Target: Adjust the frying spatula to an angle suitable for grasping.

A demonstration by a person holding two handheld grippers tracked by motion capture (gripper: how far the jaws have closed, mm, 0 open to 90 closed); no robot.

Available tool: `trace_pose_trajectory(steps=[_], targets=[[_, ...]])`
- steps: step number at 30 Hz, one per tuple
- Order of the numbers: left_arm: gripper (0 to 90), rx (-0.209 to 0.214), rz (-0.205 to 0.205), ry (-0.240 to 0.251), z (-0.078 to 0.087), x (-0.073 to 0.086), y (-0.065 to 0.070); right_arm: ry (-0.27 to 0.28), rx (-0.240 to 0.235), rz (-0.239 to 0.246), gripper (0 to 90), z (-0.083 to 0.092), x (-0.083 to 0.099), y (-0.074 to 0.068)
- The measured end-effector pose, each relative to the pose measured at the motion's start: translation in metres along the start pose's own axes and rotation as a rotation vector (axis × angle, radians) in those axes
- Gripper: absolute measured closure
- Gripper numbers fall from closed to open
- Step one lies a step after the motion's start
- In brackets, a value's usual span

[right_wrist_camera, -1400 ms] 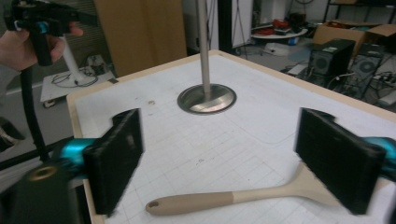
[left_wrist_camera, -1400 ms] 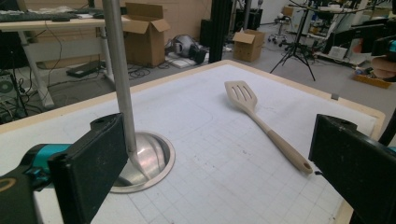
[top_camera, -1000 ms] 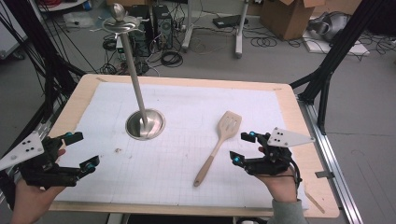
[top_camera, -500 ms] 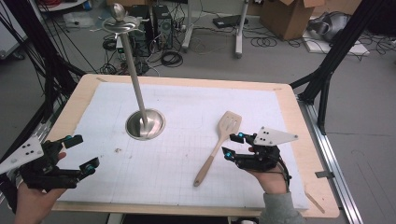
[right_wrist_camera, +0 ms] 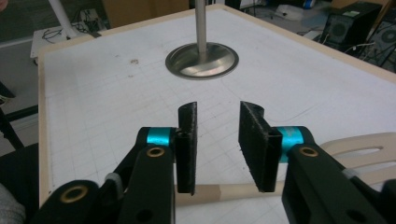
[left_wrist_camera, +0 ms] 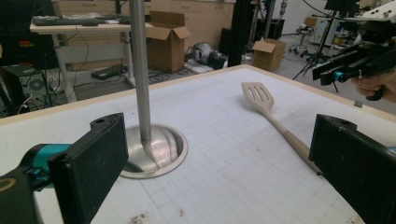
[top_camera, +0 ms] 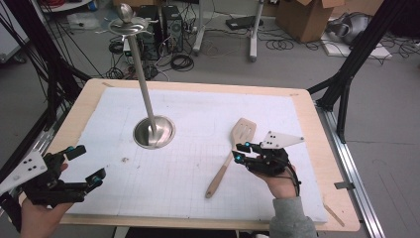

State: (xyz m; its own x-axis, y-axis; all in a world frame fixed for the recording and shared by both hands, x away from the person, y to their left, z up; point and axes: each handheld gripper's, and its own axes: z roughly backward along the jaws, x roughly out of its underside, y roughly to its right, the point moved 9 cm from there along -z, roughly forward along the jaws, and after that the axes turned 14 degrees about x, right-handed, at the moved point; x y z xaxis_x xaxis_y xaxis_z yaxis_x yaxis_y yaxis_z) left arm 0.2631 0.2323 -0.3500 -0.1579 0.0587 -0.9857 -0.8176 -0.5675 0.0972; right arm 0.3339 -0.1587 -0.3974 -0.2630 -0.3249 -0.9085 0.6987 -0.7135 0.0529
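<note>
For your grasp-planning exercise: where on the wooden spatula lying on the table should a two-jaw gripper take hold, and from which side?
Grip the wooden spatula on its straight, narrow handle, coming down from above with a jaw on either long side. It lies flat, so no jaw can slip underneath, and the slotted blade is too wide. The right gripper is already there, jaws closing astride the handle, probably not yet pressing.

The pale wooden slotted spatula (top_camera: 229, 155) looks smooth and matt. The polished steel stand with its round dished base (top_camera: 154, 132) gleams glossy. The white gridded mat (top_camera: 198, 114) is matt, edged by the light plywood tabletop (top_camera: 324, 148).
</note>
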Motion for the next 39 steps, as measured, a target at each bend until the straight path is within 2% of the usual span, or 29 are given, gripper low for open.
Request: trace_pose_trajectory(steps=[9,12,19,25,26,28,29,31,36,39], targets=[[5.2,-0.027,0.004,-0.013,0.008,0.009,-0.010,-0.025,-0.024,-0.002,88.3,-0.015,0.007,0.000],[5.2,-0.027,0.003,-0.009,0.009,0.008,-0.009,-0.036,-0.031,-0.007,89.5,-0.019,0.009,0.000],[5.2,-0.019,-0.002,-0.017,0.007,0.008,-0.004,-0.055,-0.031,0.017,89.5,-0.031,0.014,-0.003],[5.2,-0.018,0.000,-0.025,0.005,0.010,-0.003,-0.121,0.029,0.034,89.5,-0.046,0.026,0.002],[5.2,-0.019,0.003,-0.025,0.005,0.011,-0.003,-0.119,0.035,0.036,89.6,-0.048,0.027,0.002],[5.2,-0.021,0.005,-0.025,0.006,0.012,-0.004,-0.148,0.086,0.055,89.8,-0.056,0.036,0.007],[5.2,-0.021,0.005,-0.025,0.006,0.012,-0.004,-0.161,0.097,0.069,89.9,-0.059,0.039,0.008],[5.2,-0.022,0.008,-0.028,0.006,0.013,-0.004,-0.189,0.100,0.075,89.9,-0.065,0.046,0.008],[5.2,-0.024,0.009,-0.032,0.007,0.014,-0.004,-0.213,0.097,0.091,89.9,-0.073,0.052,0.008],[5.2,-0.026,0.013,-0.038,0.007,0.016,-0.003,-0.223,0.100,0.080,89.8,-0.078,0.055,0.010]])
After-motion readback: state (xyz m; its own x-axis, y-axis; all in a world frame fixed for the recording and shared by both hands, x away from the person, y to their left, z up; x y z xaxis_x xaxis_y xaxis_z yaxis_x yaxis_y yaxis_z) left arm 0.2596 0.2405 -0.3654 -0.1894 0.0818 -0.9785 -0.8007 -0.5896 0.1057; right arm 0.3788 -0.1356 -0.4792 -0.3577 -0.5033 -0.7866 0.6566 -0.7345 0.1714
